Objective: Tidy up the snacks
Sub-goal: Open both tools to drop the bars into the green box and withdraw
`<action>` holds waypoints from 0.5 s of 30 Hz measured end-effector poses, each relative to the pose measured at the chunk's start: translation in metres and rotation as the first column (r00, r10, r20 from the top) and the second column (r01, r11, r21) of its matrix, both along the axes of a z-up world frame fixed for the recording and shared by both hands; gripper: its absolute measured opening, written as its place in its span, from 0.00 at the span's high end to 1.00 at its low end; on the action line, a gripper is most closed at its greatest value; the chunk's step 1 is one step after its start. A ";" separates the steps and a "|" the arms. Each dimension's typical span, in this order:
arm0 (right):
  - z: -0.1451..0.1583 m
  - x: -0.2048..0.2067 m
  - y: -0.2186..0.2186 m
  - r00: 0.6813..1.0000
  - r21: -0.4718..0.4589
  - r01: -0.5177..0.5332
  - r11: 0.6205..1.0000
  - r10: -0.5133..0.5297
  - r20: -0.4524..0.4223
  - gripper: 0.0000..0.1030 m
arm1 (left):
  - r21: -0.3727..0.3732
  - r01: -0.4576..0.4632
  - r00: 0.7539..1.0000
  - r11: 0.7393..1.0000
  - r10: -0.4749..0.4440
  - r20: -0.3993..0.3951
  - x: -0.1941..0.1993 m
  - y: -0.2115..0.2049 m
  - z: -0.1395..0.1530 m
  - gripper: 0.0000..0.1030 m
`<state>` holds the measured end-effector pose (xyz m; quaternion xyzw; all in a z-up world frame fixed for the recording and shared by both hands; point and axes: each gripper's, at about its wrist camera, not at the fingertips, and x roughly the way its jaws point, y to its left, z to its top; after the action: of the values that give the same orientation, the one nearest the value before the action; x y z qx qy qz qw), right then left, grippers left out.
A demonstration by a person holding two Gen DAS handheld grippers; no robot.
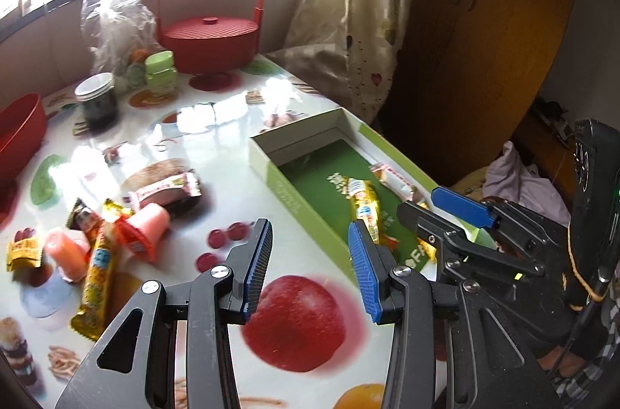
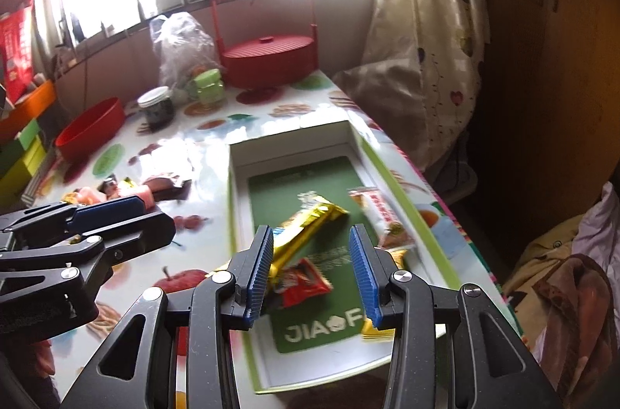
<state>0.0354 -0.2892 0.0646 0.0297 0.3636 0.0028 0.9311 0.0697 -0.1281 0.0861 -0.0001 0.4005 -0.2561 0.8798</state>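
Left wrist view: we see loose snacks (image 1: 97,246) heaped on the glossy fruit-print table (image 1: 217,138), crinkly yellow and pink wrappers and two pink jelly cups. The shallow green cardboard box (image 1: 294,200) to their right holds a yellow bar (image 1: 364,207) and a pink-and-white packet (image 1: 395,176). Our left gripper (image 1: 310,262) hovers over the table, its ribbed blue fingers apart and empty.

Right wrist view: we look into the box (image 2: 236,200), where a gold bar (image 2: 310,219), a red packet (image 2: 302,283) and the pink-white packet (image 2: 381,211) lie. Our right gripper (image 2: 310,265) hangs above them, fingers apart, gripping nothing.
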 end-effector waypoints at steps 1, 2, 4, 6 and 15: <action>0.000 0.001 0.003 1.000 0.005 -0.009 1.000 0.009 0.001 0.61 | 0.002 -0.007 1.000 1.000 0.007 0.004 0.000 0.004 0.000 0.59; 0.000 0.002 0.006 1.000 0.010 -0.016 1.000 0.016 0.004 0.61 | 0.003 -0.012 1.000 1.000 0.012 0.007 -0.001 0.006 0.001 0.59; 0.001 0.004 0.011 1.000 0.018 -0.028 0.999 0.028 0.006 0.61 | 0.005 -0.030 0.999 1.000 0.030 0.014 -0.001 0.014 0.002 0.59; 0.002 0.005 0.016 0.999 0.022 -0.043 0.999 0.043 0.011 0.61 | 0.011 -0.043 0.999 0.999 0.042 0.017 -0.002 0.020 0.002 0.59; 0.003 0.012 0.043 0.992 0.020 -0.125 0.992 0.125 0.026 0.60 | 0.022 -0.103 0.995 0.994 0.103 0.015 -0.002 0.049 -0.003 0.59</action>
<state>0.0477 -0.2463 0.0673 0.0167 0.3533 0.0652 0.9331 0.0678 -0.0788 0.0832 -0.0091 0.3967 -0.2060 0.8945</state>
